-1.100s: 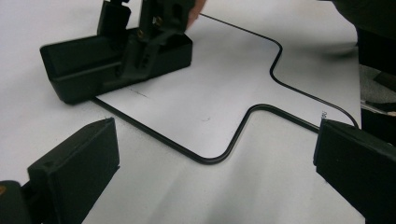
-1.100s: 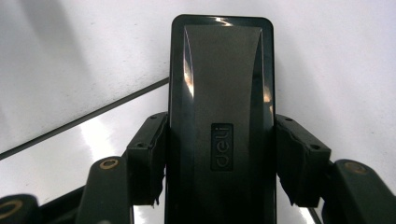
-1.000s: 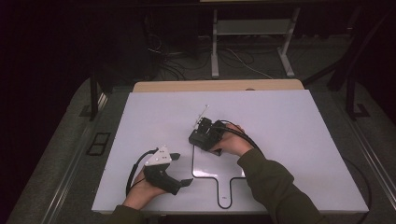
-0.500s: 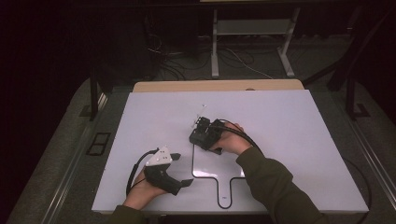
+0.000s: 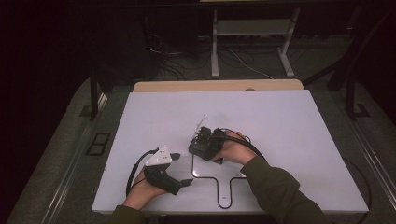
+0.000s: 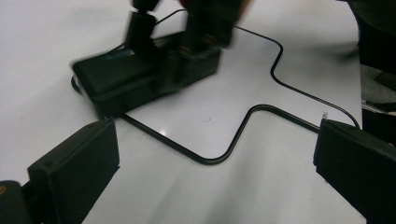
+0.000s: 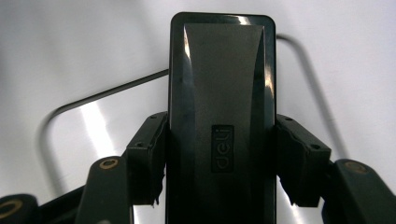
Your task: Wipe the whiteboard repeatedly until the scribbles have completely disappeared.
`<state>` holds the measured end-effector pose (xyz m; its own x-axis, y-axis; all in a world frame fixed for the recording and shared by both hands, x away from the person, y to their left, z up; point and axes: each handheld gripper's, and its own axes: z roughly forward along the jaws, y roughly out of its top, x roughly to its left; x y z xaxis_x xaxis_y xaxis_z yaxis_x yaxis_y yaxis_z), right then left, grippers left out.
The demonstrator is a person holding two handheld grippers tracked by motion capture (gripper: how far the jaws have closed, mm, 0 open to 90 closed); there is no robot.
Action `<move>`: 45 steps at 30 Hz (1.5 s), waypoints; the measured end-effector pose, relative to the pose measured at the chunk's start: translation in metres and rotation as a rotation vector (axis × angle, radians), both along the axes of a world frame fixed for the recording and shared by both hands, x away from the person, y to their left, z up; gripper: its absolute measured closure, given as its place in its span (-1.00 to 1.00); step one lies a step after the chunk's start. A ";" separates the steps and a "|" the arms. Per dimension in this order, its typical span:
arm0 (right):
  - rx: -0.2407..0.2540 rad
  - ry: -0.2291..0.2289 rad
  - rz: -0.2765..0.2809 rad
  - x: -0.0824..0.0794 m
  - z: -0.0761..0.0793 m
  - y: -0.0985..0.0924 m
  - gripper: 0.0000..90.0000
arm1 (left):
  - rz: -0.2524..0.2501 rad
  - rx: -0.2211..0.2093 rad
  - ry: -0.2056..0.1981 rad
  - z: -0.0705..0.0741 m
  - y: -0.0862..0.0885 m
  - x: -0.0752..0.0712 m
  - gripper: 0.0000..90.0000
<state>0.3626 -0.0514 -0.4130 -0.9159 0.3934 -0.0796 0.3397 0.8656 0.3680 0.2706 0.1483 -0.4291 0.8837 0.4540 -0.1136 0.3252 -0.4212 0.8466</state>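
A black rectangular block stamped "deli" sits between the jaws of my right gripper, whose pads press on both its long sides. In the high view that right gripper holds the block low over the top left corner of a thin black paddle-shaped outline on the white table. My left gripper rests at the front left, open, with only bare table between its jaws. The left gripper view shows the block, slightly blurred, beyond the outline.
A wooden strip runs along the table's far edge. Beyond it stand a metal frame and loose cables on the dark floor. A sleeved forearm crosses the table's front right.
My right gripper with the black block has shifted slightly toward the near side of the table. The left gripper has stayed where it was.
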 end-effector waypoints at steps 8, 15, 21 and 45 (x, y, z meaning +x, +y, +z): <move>-0.003 0.010 0.106 -0.038 0.000 0.001 -0.13 | 0.007 -0.005 0.000 0.000 0.001 0.000 -1.00; 0.004 0.009 0.073 -0.025 0.000 0.001 -0.14 | 0.008 -0.003 0.001 0.001 0.001 -0.001 -1.00; 0.007 0.011 0.000 0.006 0.000 0.001 -0.14 | 0.006 0.002 -0.001 0.001 0.002 0.000 -1.00; 0.141 0.025 -0.195 0.060 0.009 -0.029 -0.13 | 0.008 -0.003 0.002 0.001 0.004 0.001 -1.00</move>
